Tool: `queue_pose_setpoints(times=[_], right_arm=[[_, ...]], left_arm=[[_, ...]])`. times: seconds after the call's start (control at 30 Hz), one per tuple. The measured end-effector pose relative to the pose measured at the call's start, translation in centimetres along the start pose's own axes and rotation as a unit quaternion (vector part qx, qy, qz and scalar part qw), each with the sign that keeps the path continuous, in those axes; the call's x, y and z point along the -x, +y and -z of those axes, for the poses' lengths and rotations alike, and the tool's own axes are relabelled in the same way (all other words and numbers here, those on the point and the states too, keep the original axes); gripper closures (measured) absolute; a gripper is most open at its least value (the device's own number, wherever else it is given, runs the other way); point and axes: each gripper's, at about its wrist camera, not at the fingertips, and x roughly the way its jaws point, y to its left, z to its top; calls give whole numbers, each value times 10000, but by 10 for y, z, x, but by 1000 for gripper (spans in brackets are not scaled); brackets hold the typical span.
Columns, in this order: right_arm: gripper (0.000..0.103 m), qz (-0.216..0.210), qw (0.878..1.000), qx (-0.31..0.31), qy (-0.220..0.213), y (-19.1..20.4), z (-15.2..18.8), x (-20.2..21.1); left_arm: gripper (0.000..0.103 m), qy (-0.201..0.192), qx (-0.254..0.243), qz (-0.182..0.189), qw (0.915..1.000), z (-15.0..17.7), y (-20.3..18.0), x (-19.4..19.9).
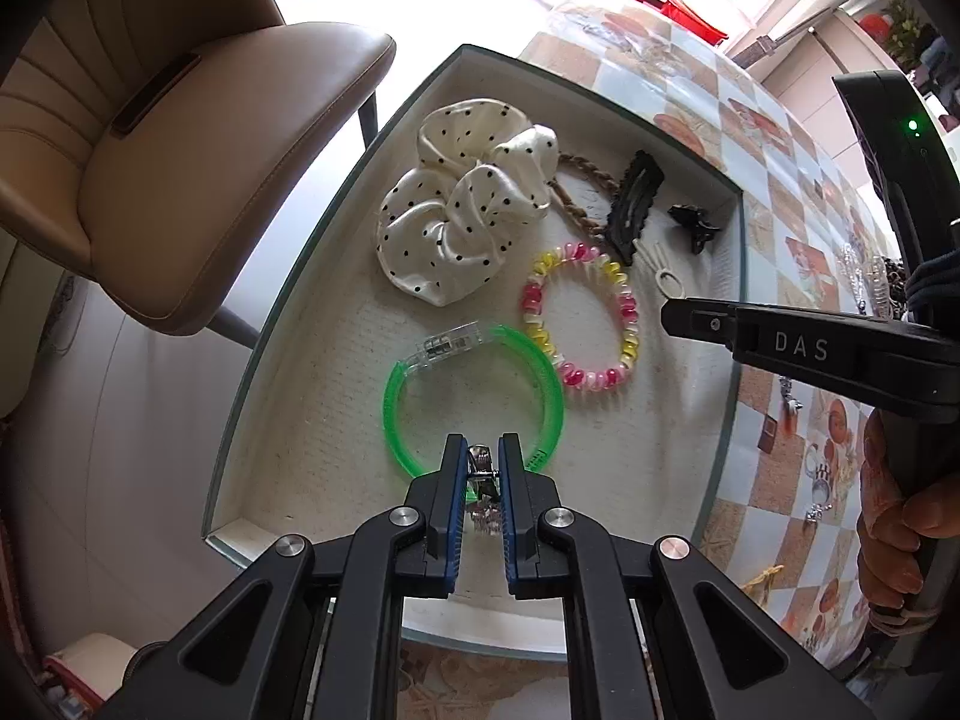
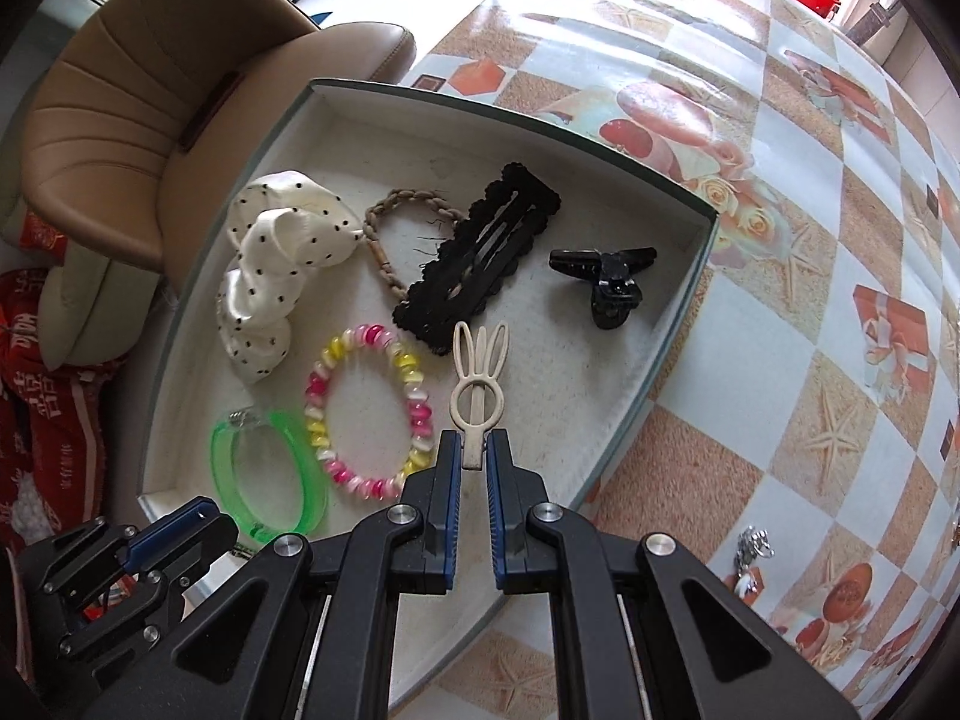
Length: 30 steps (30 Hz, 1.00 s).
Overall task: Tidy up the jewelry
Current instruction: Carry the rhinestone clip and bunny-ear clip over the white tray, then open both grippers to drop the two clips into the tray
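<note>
A shallow white tray (image 1: pixel 288 432) (image 2: pixel 660 324) on the table holds hair accessories. My left gripper (image 1: pixel 483 455) is shut on a small silver clip (image 1: pixel 482 474), held over the tray's near end above a green bangle (image 1: pixel 543 378) (image 2: pixel 300 468). My right gripper (image 2: pixel 474 450) is shut on the stem of a cream rabbit-ear clip (image 2: pixel 477 384) (image 1: pixel 666 276) that lies in the tray. Also in the tray: a pink, yellow and white spiral hair tie (image 1: pixel 624 306) (image 2: pixel 336 354), a white dotted scrunchie (image 1: pixel 462 204) (image 2: pixel 270 258), a black snap clip (image 1: pixel 633 204) (image 2: pixel 480 252), a black claw clip (image 1: pixel 696 225) (image 2: pixel 606 282), and a braided tan hair tie (image 2: pixel 384 210).
A tan leather chair (image 1: pixel 180 138) (image 2: pixel 150 96) stands beyond the tray's left side. The patterned tablecloth (image 2: pixel 810 300) extends right, with silver keychain pieces (image 2: pixel 750 558) (image 1: pixel 816 480) lying on it. A red cloth (image 2: pixel 48 420) lies at lower left.
</note>
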Motion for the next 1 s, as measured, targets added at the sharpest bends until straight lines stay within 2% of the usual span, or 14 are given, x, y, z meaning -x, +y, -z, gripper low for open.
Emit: queue_pose_setpoints(times=[0.23, 0.57, 0.77, 0.8, 0.9, 0.93, 1.0], right_arm=[[94, 125, 9999, -67, 44, 1, -3, -16], [94, 214, 9998, 27, 27, 4, -7, -17], [92, 76, 9999, 35, 149, 6, -6, -15], [88, 54, 9999, 48, 155, 6, -5, -14], [59, -47, 9999, 80, 82, 10, -2, -8], [53, -47, 9999, 92, 60, 11, -1, -4], [51, -71, 9999, 92, 9, 13, 0, 3]], left_arm=[[90, 123, 181, -216, 9995, 6, 15, -8], [90, 141, 185, -494, 9985, 9, 14, -11], [90, 197, 135, -609, 9979, 9, 12, -10], [90, 199, 135, -629, 9977, 9, 11, -10], [90, 213, 126, -698, 9973, 9, 11, -9], [90, 216, 126, -712, 9971, 9, 11, -9], [89, 216, 116, -742, 9969, 8, 10, -8]])
